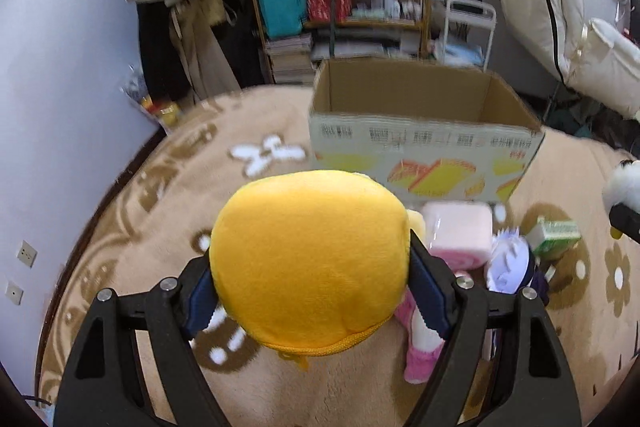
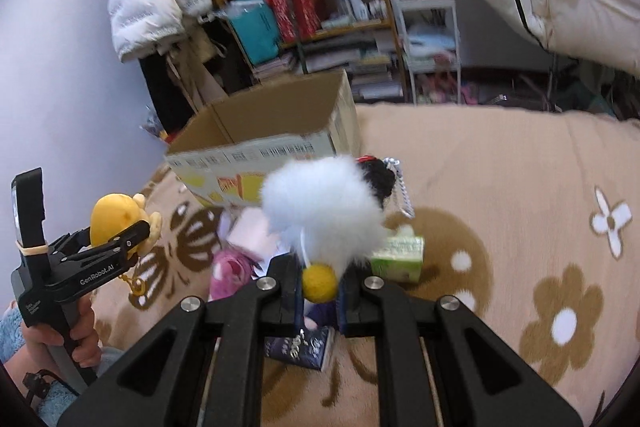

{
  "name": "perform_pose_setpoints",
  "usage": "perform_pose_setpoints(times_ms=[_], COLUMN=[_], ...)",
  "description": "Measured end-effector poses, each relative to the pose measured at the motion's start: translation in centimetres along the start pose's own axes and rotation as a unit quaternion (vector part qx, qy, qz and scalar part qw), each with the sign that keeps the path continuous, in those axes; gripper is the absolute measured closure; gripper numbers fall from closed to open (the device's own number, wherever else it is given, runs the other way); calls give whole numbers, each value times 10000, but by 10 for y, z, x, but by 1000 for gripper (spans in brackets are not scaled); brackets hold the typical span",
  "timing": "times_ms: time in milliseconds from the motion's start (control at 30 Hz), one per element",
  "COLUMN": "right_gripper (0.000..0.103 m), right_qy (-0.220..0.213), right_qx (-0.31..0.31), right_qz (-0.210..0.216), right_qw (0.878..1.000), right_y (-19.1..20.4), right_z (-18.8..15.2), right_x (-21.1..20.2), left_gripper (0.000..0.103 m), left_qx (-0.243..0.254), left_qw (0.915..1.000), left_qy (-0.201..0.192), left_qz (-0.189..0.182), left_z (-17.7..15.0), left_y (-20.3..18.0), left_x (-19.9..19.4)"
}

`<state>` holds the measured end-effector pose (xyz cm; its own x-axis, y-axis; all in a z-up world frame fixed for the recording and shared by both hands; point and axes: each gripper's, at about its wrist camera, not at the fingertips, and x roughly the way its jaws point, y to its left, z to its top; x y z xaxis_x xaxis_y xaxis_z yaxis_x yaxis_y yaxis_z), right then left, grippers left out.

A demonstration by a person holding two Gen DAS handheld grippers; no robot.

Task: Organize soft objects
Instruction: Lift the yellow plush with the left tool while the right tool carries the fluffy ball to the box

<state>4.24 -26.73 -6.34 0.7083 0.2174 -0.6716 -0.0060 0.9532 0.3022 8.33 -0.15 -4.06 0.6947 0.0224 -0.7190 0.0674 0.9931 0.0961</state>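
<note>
Plush stock, as I am seeing it through both wrist cameras. My left gripper [image 1: 312,291] is clamping a round yellow plush toy [image 1: 312,267] between its wide-set blue pads; the toy is filling the middle of that view and hiding the carpet behind it, so its face is not showing to me there. My right gripper [image 2: 318,301] is pinching, with its jaws nearly together, a fluffy white plush charm [image 2: 324,211]; a small yellow felt ball [image 2: 319,282] is hanging at the pads, and the charm's black part and bead chain are blurring at its far side. An open cardboard box with yellow cake prints [image 1: 420,147] is standing on the beige flower-patterned carpet [image 1: 160,187] beyond both toys; its bottom is out of my sight. Between box and grippers, a pale pink soft block [image 1: 458,227], a green tissue pack [image 1: 554,237] and a pink fuzzy item [image 1: 420,367] are lying on the carpet, each partly covered. A dark printed packet [image 2: 300,345] is peeking out under the right gripper's fingers. A hand [image 2: 60,339] is gripping the left tool's handle, cut off at the frame edge.
</note>
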Motion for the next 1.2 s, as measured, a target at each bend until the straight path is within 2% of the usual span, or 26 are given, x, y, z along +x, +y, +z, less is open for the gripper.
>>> perform_pose_setpoints(times_ms=[133,267,667,867,1200], right_gripper=[90,90,90,90,90], right_qy=[-194,-322,-753,-801,-386], right_qx=[-201,-409,-675,-654,-692], right_qz=[13,37,258,332,187], right_qw=[9996,9986,9945,9941,9967], right_y=[9,17,50,54,51], right_z=[11,23,90,108,100], right_x=[-2,0,23,45,93], left_gripper=[23,22,22,22,22], left_qx=[-41,133,250,184,519], left_qw=[9996,9984,9933,9935,9945], left_qy=[-268,-537,-1124,-1121,-888], left_qz=[60,83,77,-20,-220], left_z=[13,27,95,122,121], left_y=[4,4,1,2,-21], left_x=[-10,-16,-23,-7,38])
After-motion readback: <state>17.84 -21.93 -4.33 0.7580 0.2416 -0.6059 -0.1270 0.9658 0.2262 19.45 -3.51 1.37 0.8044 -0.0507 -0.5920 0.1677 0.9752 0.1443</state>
